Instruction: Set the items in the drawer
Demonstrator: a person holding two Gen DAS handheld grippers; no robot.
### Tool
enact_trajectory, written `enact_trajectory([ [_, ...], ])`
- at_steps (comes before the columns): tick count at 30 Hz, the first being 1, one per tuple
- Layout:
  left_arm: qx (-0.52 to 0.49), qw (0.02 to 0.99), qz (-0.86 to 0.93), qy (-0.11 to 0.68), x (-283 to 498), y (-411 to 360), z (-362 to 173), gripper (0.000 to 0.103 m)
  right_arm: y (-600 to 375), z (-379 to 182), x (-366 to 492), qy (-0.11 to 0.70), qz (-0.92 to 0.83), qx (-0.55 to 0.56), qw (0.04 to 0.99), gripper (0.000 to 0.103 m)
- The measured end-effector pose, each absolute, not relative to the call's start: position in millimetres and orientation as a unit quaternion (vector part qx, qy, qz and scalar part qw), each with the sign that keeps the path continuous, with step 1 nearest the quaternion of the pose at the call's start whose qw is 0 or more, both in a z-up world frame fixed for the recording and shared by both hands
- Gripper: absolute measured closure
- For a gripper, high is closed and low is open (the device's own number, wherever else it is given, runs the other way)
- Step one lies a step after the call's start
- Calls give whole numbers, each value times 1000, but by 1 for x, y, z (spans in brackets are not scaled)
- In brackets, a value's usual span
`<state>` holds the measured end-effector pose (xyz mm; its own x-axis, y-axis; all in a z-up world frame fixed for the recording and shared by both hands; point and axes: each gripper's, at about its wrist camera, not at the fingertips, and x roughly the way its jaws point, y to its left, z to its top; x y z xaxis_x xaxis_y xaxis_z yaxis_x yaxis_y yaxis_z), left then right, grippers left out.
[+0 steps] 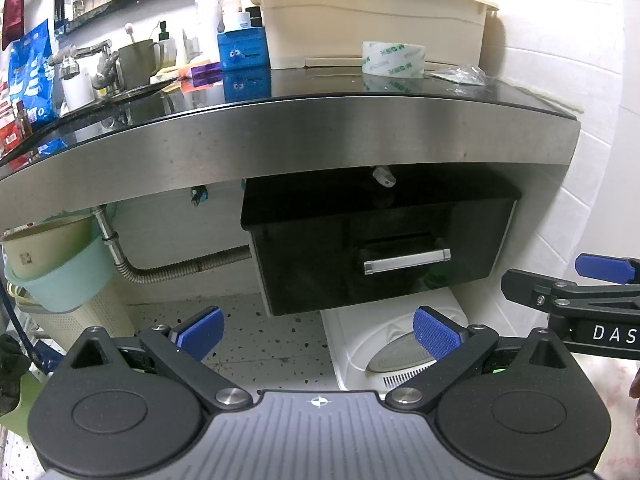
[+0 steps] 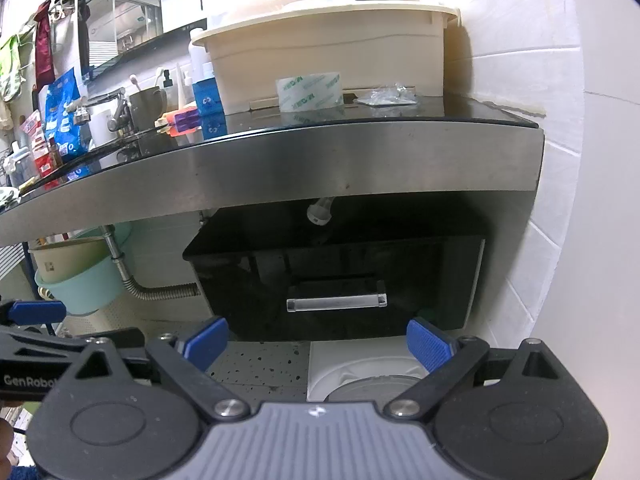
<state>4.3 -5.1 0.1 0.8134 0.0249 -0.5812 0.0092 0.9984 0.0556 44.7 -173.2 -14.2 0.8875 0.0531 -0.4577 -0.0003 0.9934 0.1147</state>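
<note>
A black drawer (image 1: 320,256) with a silver bar handle (image 1: 406,261) hangs shut under the steel-edged counter (image 1: 280,140); in the right wrist view the drawer (image 2: 248,288) and its handle (image 2: 337,303) sit straight ahead. A roll of clear tape (image 1: 393,59) and a small crumpled plastic bag (image 1: 460,74) lie on the counter's right end; both also show in the right wrist view, tape (image 2: 310,91), bag (image 2: 387,98). My left gripper (image 1: 318,332) is open and empty, below and short of the drawer. My right gripper (image 2: 318,344) is open and empty, level with the drawer's underside.
A cream tub (image 1: 372,16) stands behind the tape. Bottles, a blue box (image 1: 243,46), a cup and a tap (image 1: 100,54) crowd the counter's left. A green basin (image 1: 60,268) and a metal hose (image 1: 168,272) hang left of the drawer. A white appliance (image 1: 384,344) sits on the floor beneath.
</note>
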Motion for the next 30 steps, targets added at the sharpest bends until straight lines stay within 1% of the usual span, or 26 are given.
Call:
enact_trajectory([
  [12, 33, 951, 3, 306, 8, -4, -4, 1, -165, -15, 69, 239, 10, 44, 970, 6],
  [19, 30, 952, 14, 305, 11, 1, -4, 2, -163, -5, 59, 218, -2, 39, 975, 6],
  [23, 32, 953, 22, 301, 15, 6, -1, 2, -152, 0, 63, 213, -13, 12, 977, 6],
  [25, 27, 953, 23, 302, 20, 9, 1, 2, -152, 5, 58, 198, -26, 1, 980, 6],
  [30, 4, 949, 13, 316, 29, 17, 2, 2, -146, 11, 53, 178, -53, -20, 982, 1],
])
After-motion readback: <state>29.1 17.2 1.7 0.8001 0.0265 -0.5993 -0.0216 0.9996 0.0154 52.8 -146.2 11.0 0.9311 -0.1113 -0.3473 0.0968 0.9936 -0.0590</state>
